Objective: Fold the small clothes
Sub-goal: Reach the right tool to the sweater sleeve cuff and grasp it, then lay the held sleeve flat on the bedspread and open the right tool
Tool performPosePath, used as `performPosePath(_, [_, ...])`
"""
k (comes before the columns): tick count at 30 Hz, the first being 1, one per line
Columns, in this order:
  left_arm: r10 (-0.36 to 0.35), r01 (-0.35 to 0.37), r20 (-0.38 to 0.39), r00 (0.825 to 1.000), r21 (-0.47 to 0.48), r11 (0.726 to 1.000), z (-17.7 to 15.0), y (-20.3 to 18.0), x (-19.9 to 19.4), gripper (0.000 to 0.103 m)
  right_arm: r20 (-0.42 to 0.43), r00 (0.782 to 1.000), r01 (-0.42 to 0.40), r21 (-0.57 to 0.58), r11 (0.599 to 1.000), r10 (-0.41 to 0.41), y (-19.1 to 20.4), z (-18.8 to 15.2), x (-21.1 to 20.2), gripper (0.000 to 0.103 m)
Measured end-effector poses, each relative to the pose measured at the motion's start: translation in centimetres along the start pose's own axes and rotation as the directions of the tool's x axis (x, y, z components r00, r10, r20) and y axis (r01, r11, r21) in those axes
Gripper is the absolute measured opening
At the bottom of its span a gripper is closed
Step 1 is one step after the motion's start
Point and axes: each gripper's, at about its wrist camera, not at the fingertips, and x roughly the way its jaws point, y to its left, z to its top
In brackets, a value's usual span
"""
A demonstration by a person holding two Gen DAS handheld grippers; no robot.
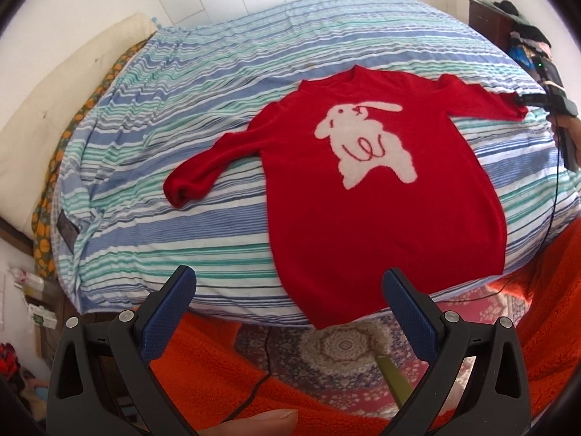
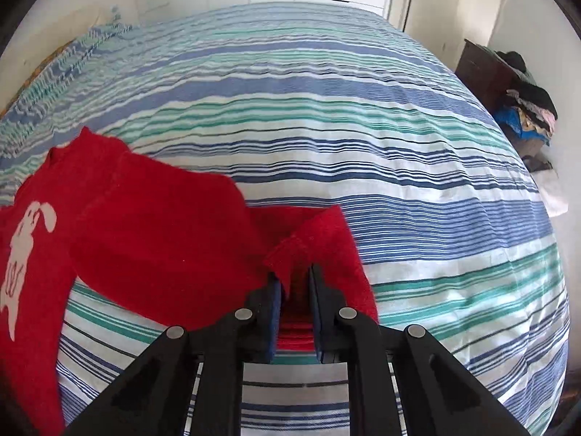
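Observation:
A small red sweater (image 1: 381,210) with a white rabbit on the chest lies face up on the striped bedcover (image 1: 218,83), hem toward me. Its left sleeve (image 1: 214,160) lies spread out to the left. My left gripper (image 1: 288,283) is open and empty, held off the bed's near edge, just left of the hem. My right gripper (image 2: 295,276) is shut on the cuff of the right sleeve (image 2: 319,239) and holds it just above the cover; it also shows in the left wrist view (image 1: 523,101) at the far right. The sweater body (image 2: 109,210) lies to its left.
The striped bedcover (image 2: 363,127) stretches far beyond the sweater. A cream headboard cushion (image 1: 54,116) runs along the left. A dark dresser (image 2: 483,72) with a pile of clothes (image 2: 526,109) stands at the right. An orange blanket (image 1: 218,363) and a patterned rug (image 1: 345,348) lie below the bed.

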Motion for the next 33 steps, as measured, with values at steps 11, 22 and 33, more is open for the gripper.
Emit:
performPosePath(11, [-0.083, 0.084, -0.023, 0.996, 0.084, 0.993, 1.8, -3.7, 0.8, 0.102, 0.026, 0.996, -0.082, 0.534, 0.842, 0.081, -15.7, -6.6, -2.8, 0.002])
performPosePath(22, [-0.072, 0.073, -0.071, 0.995, 0.022, 0.997, 1.5, -2.9, 1.8, 0.102, 0.099, 0.947, -0.297, 0.633, 0.715, 0.306, -13.5, -4.9, 2.7, 0.03])
performPosePath(33, [-0.065, 0.062, -0.108, 0.992, -0.027, 0.998, 0.7, -1.4, 3.1, 0.102, 0.057, 0.997, -0.08, 0.702, 0.708, 0.057, -15.7, -7.5, -0.1, 0.003])
